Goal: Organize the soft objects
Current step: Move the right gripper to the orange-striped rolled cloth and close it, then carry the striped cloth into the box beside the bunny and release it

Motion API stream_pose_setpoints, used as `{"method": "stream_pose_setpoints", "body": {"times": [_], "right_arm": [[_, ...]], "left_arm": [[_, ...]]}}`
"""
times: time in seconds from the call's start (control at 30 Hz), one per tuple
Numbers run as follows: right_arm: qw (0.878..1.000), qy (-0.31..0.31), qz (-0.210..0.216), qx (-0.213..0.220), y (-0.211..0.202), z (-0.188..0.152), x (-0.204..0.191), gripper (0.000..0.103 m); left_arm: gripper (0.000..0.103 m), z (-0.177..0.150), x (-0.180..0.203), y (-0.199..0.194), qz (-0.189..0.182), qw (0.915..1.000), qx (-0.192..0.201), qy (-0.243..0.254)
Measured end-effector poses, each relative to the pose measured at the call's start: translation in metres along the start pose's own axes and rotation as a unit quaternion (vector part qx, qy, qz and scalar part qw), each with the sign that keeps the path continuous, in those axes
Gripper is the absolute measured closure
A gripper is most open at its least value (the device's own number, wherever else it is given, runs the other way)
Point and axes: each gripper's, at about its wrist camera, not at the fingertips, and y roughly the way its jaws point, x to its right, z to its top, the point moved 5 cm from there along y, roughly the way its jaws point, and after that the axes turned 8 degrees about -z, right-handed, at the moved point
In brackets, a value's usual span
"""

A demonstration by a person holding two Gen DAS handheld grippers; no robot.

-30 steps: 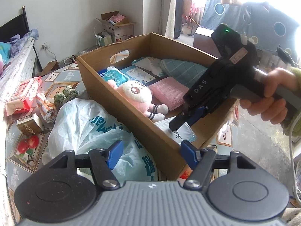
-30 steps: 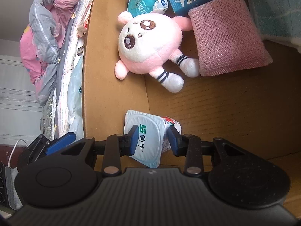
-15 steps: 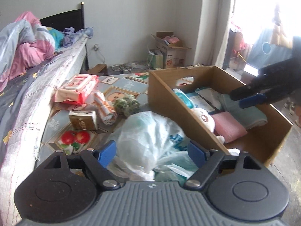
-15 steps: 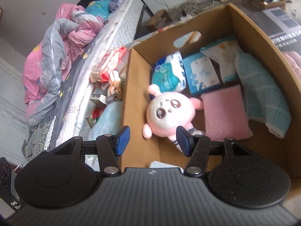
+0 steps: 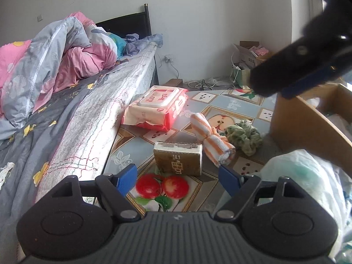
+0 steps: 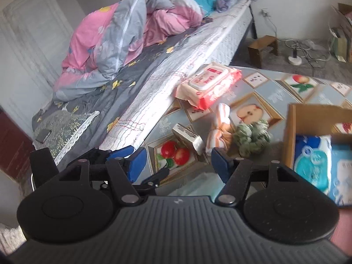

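A lived-in bedroom in a home: an unmade bed [image 5: 72,101] with a rumpled pink and grey quilt [image 5: 50,59] and black headboard [image 5: 129,25] fills the left side. Beside it lies a fruit-patterned floor mat [image 5: 222,101] strewn with household bits. Wall sockets [image 5: 168,58], trailing cables [image 5: 204,84] and an open cardboard box [image 5: 248,51] crowd the far corner.

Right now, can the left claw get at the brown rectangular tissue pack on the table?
Probably yes: the left claw is open and empty, and the brown rectangular tissue pack lies straight ahead uncovered; the orange-striped rolled towel sits close beside it.
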Motion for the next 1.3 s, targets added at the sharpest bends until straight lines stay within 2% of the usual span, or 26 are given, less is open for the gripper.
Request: {"method": "stream_pose_setpoints", "body": {"times": [0.13, 0.2, 0.43, 0.6, 0.67, 0.7, 0.87, 0.97, 1.07, 1.13, 1.2, 1.3], "right_arm": [[0.998, -0.048, -0.010, -0.035, 0.066, 0.026, -0.014, 0.042], [0.996, -0.060, -0.045, -0.040, 0.092, 0.034, -0.010, 0.046], [0.991, 0.043, -0.094, -0.080, 0.160, 0.052, 0.048, 0.053], [0.984, 0.069, -0.099, -0.129, 0.205, 0.046, 0.070, 0.062], [0.981, 0.084, -0.094, -0.147, 0.219, 0.039, 0.077, 0.072], [0.981, 0.100, -0.080, -0.146, 0.221, 0.037, 0.079, 0.074], [0.983, 0.132, -0.041, -0.124, 0.197, 0.037, 0.078, 0.081], [0.985, 0.131, -0.027, -0.108, 0.171, 0.034, 0.071, 0.082], [0.988, 0.128, -0.014, -0.091, 0.141, 0.031, 0.062, 0.082], [0.990, 0.121, -0.009, -0.076, 0.118, 0.030, 0.055, 0.082], [0.992, 0.113, -0.005, -0.059, 0.092, 0.029, 0.048, 0.082], [0.994, 0.105, -0.001, -0.033, 0.050, 0.027, 0.041, 0.083]], "left_arm": [[0.021, 0.000, -0.004, 0.027, -0.002, 1.0000, 0.000, 0.002], [0.021, 0.001, -0.005, 0.036, 0.000, 1.0000, -0.006, 0.001], [0.021, 0.017, -0.008, 0.038, -0.036, 0.9986, 0.032, -0.023], [0.021, 0.024, 0.004, 0.043, -0.051, 0.9981, 0.035, -0.005], [0.021, 0.025, 0.008, 0.046, -0.057, 0.9979, 0.029, -0.002], [0.023, 0.025, 0.010, 0.047, -0.060, 0.9978, 0.027, -0.001], [0.026, 0.028, 0.017, 0.042, -0.079, 0.9966, 0.021, -0.004], [0.033, 0.032, 0.023, 0.037, -0.090, 0.9958, 0.015, -0.009], [0.051, 0.035, 0.029, 0.030, -0.098, 0.9950, 0.000, -0.018], [0.067, 0.036, 0.034, 0.023, -0.098, 0.9949, -0.011, -0.022], [0.072, 0.038, 0.039, 0.008, -0.103, 0.9943, -0.011, -0.025], [0.072, 0.047, 0.053, -0.023, -0.113, 0.9935, 0.004, -0.015]]}}
